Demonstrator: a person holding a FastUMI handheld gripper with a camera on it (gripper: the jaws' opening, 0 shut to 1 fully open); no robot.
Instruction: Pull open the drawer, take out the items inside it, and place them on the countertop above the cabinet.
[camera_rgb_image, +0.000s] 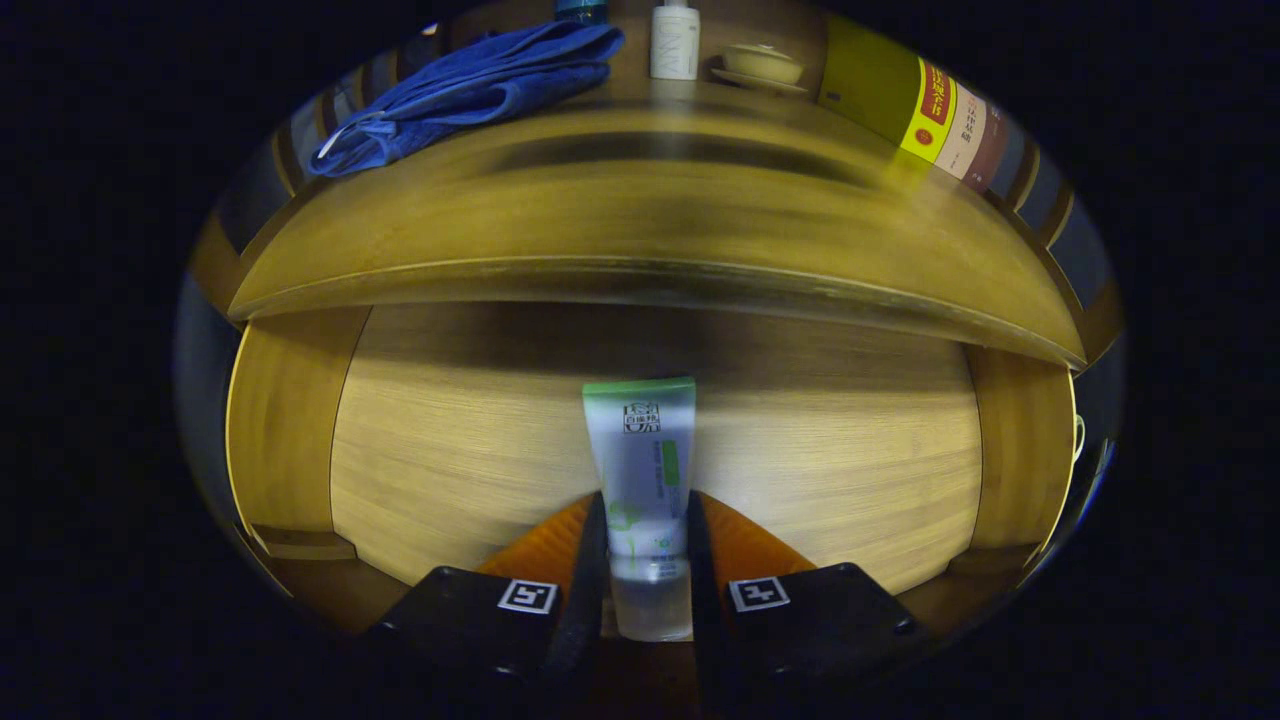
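Between the two fingers (648, 560), a white tube (645, 470) with a green band at its far end is being pinched, both fingers pressing on its sides near the clear cap, which is sitting closest to the camera. The tube is pointing straight ahead, away from the fingers, over the pale wooden floor of the open drawer (450, 440), whose side walls are showing at left and right. Beyond and above the drawer, the front edge of the wooden desk (640, 230) is curving across the scene. On the desk a crumpled blue towel (470, 90) is lying toward the left, a white bottle (675, 40) is standing near the middle, a small lidded bowl on a saucer (762, 68) is sitting just beside it, and a yellow book (890, 95) is lying at the right
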